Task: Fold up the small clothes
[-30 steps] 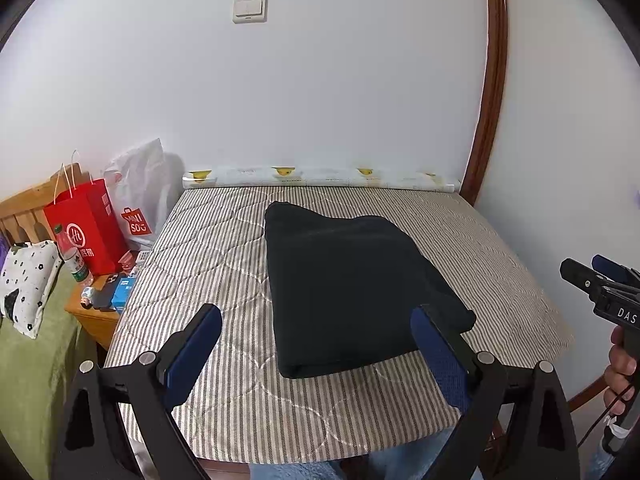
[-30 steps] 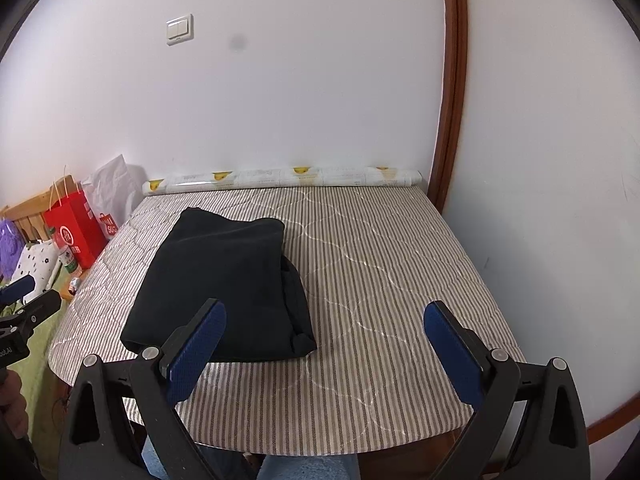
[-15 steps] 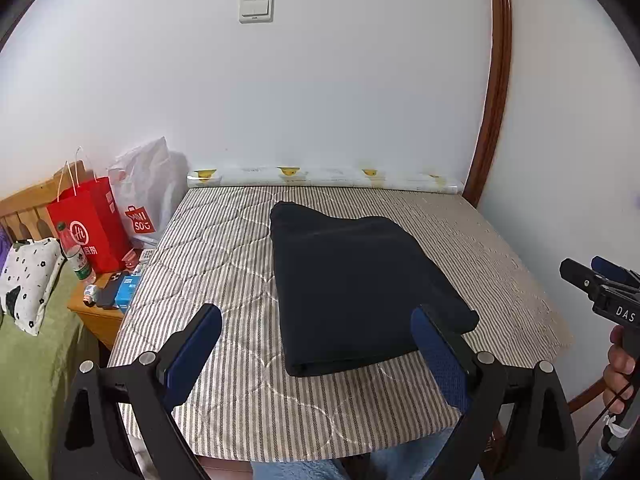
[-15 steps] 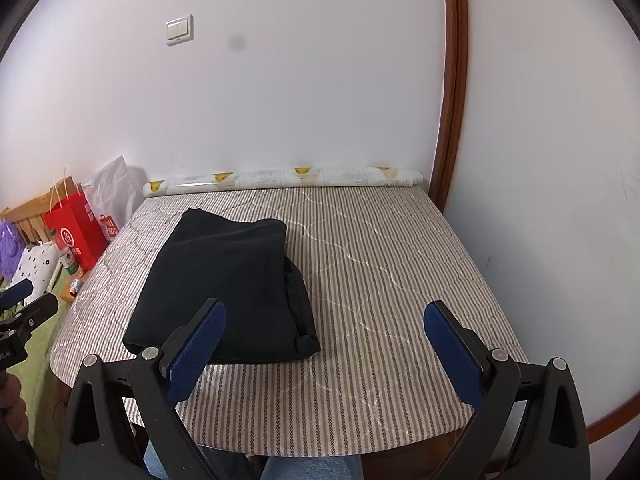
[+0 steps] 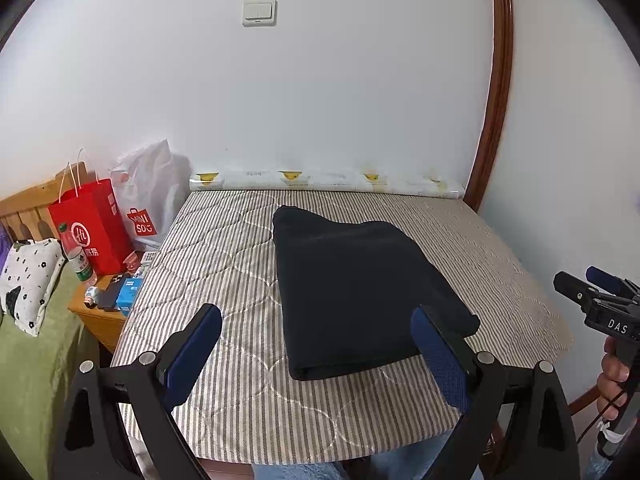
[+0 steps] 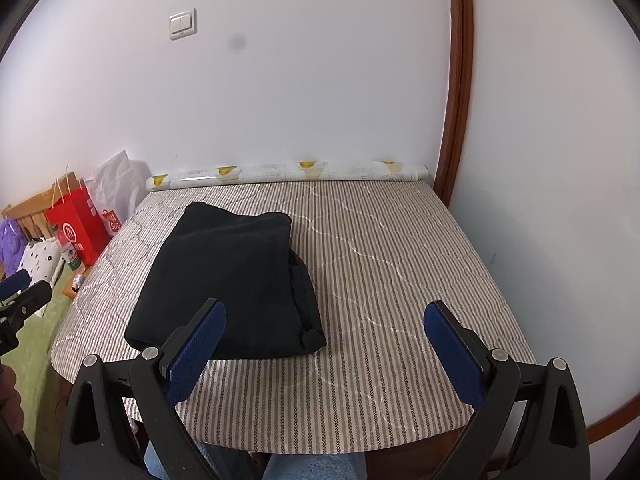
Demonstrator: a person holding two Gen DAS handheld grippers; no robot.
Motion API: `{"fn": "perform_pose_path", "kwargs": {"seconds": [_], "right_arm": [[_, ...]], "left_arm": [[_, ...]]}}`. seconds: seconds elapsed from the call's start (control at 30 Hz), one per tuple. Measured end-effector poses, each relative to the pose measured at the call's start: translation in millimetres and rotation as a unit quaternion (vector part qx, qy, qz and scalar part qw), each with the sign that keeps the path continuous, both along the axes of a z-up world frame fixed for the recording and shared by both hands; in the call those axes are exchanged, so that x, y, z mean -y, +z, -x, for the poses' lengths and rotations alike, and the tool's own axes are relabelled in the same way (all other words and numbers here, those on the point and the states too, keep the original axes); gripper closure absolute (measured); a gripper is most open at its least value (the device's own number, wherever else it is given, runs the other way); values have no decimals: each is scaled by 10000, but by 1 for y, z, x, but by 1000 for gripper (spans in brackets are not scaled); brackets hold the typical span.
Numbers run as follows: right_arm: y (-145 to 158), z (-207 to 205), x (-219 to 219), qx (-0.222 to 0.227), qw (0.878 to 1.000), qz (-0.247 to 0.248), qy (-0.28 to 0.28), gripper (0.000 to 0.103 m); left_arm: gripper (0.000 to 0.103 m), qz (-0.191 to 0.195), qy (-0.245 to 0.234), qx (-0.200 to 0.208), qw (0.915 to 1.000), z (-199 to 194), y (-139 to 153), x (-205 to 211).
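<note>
black fabric, folded into a thick rectangle, is lying flat on the striped quilted table (image 5: 224, 264), and that's the dark garment (image 5: 360, 288) sitting a little toward nine o'clock of the table's middle in the right wrist view (image 6: 236, 276). compared with a second ago almost nothing is changing: the cloth is keeping the same shape and the same spot, and both cameras are only drifting slightly. the left gripper (image 5: 316, 356) is hanging with its blue pads spread wide, gripping nothing, with the near edge of the fold showing between them. the right gripper (image 6: 324, 352) is likewise gaping and empty, pointing at bare stripes at three o'clock of the garment. by my reading this fold is looking finished and both tools are backing off. a red bag (image 5: 94, 224) is standing off at nine o'clock, beyond the table.
</note>
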State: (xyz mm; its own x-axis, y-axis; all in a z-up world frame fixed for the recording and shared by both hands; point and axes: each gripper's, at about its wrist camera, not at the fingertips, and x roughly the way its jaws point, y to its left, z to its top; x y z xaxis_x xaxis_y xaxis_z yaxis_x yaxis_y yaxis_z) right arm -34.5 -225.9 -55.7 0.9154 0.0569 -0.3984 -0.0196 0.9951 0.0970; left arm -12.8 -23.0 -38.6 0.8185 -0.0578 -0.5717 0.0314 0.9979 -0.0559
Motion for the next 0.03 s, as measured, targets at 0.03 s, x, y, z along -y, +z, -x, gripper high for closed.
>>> {"fn": "perform_pose_path", "kwargs": {"seconds": [0.03], "right_arm": [[0,0,0,5,10000,-7,12,5]], "left_arm": [[7,-22,-20,10,10000,-1,1,1]]}}
